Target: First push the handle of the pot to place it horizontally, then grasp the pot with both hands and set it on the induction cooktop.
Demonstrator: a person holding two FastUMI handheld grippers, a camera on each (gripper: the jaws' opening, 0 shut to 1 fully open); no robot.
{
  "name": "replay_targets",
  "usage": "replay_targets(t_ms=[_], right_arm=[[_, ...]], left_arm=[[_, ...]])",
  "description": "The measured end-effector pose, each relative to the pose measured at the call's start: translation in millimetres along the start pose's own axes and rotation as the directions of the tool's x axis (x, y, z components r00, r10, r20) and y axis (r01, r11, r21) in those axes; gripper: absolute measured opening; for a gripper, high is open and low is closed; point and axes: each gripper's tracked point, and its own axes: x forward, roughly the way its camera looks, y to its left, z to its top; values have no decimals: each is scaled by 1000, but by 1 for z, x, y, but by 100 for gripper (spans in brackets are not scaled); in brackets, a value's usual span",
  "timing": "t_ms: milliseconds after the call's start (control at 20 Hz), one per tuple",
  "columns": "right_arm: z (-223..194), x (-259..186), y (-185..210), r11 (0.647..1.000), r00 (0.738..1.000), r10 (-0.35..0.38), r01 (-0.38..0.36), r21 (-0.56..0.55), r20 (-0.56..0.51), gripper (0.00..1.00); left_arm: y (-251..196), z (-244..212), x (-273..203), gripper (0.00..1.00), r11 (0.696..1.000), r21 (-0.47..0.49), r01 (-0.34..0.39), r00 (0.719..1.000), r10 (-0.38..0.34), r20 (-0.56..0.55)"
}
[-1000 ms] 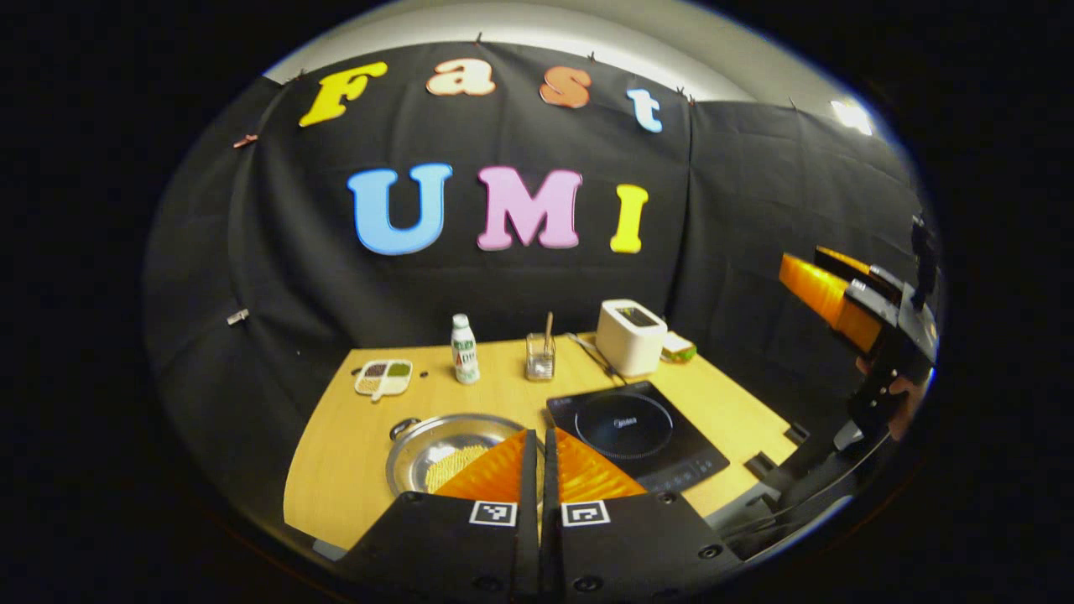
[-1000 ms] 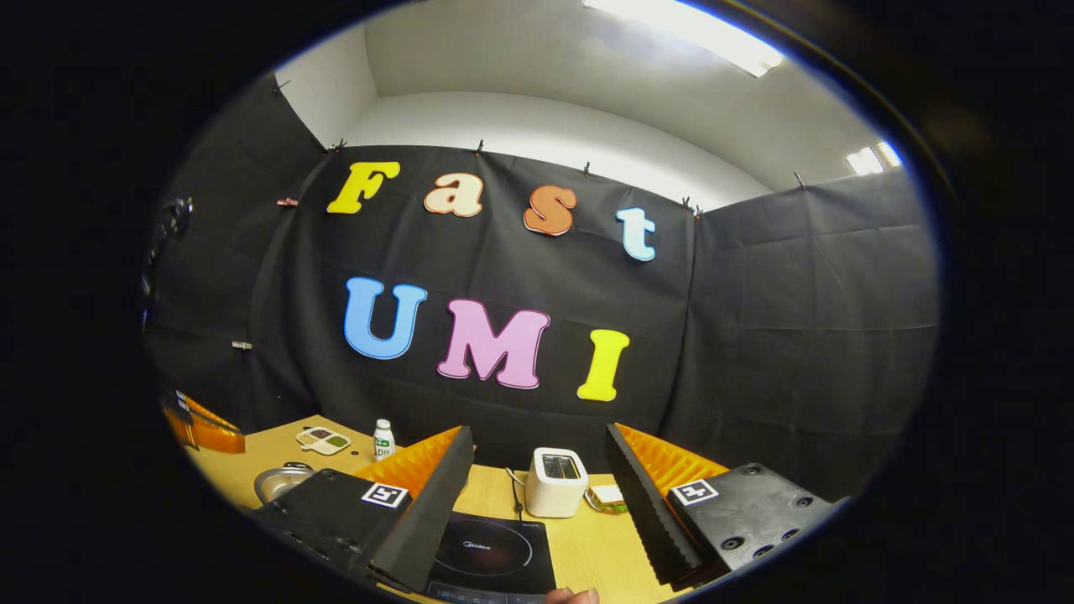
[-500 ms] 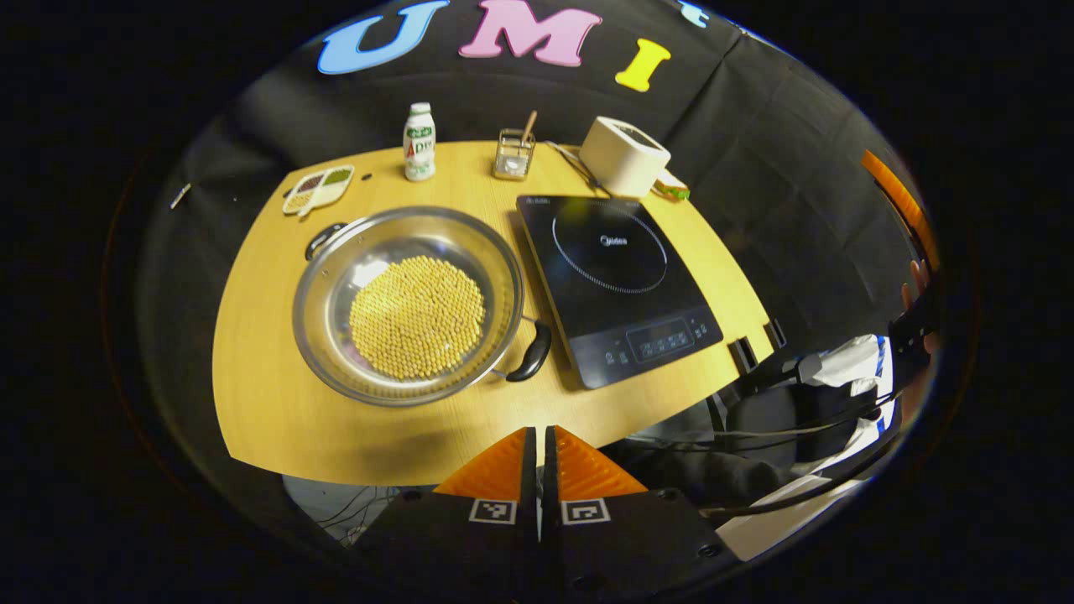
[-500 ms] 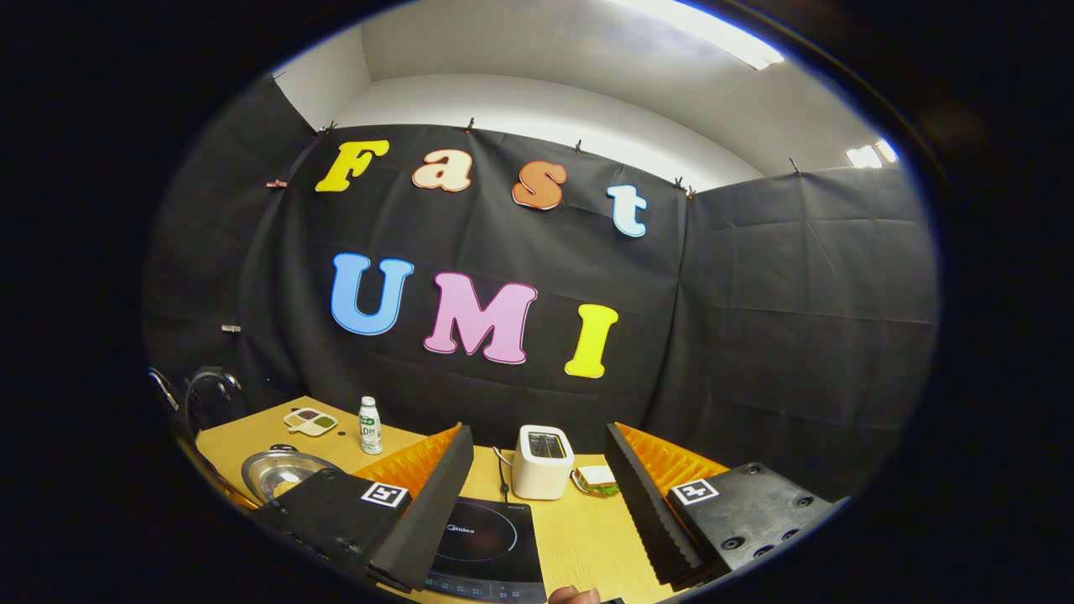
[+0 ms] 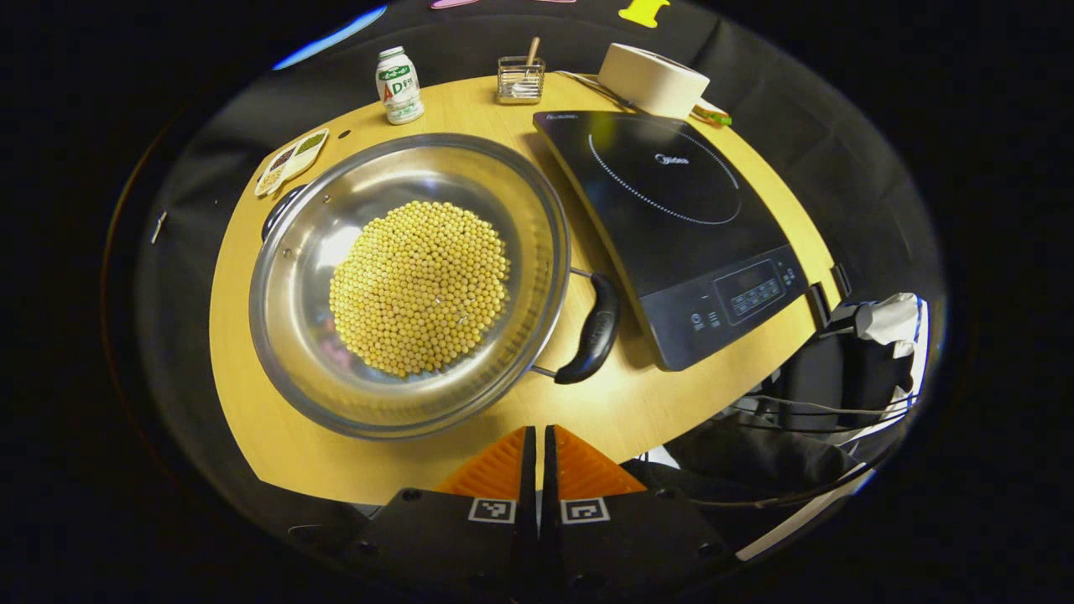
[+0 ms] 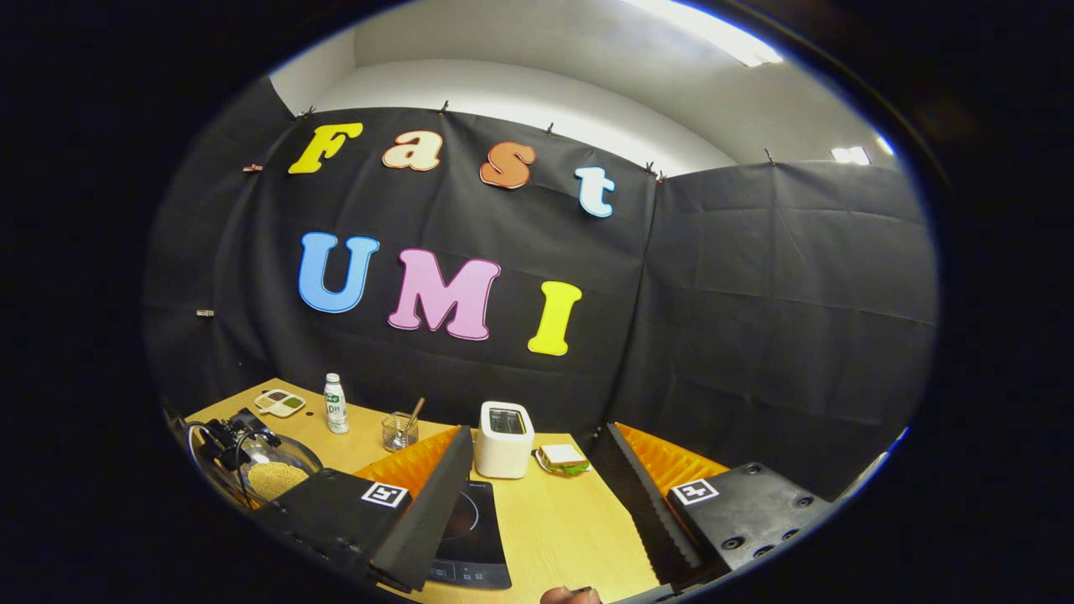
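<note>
1. In the left gripper view we look down on a wooden table [image 5: 252,352] with the steel pot [image 5: 537,218] on its left half, a mound of yellow beans [image 5: 419,298] in its bowl.
2. The pot's black near handle [image 5: 591,331] points toward the table's near right, at a slant. It sits just beside the front left corner of the induction cooktop [image 5: 671,193]; we cannot tell whether they touch.
3. A second black handle [image 5: 277,210] shows at the pot's far left rim.
4. The left gripper [image 5: 537,436] hangs above the table's near edge, its fingers clenched together with nothing between them, apart from the pot.
5. A strip of bare wood lies between the pot's near rim and the table's near edge. The cooktop's glass top is bare.
6. Along the far edge stand a small bottle [image 5: 398,74], a glass holder [image 5: 516,78] and a white toaster [image 5: 654,77]; a divided dish [image 5: 289,159] lies at the far left corner.
7. In the right gripper view the right gripper [image 6: 537,470] is spread wide and holds nothing, raised over the table's right part, the toaster and a sandwich [image 6: 562,457] beyond it.
</note>
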Motion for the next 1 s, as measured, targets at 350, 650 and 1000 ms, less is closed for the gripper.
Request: replay_targets(t_ms=[350,650,1000], right_arm=[[-15,-6,-31,998,998,-51,52,28,-38,98],[-28,1,-51,997,996,-67,70,39,-60,98],[-39,14,-73,995,994,-79,84,55,-81,98]], left_arm=[[-6,26,12,5,996,-93,-12,999,16,47],[-12,50,17,6,994,-89,-65,996,71,62],[-20,90,24,6,988,-123,-98,991,108,82]])
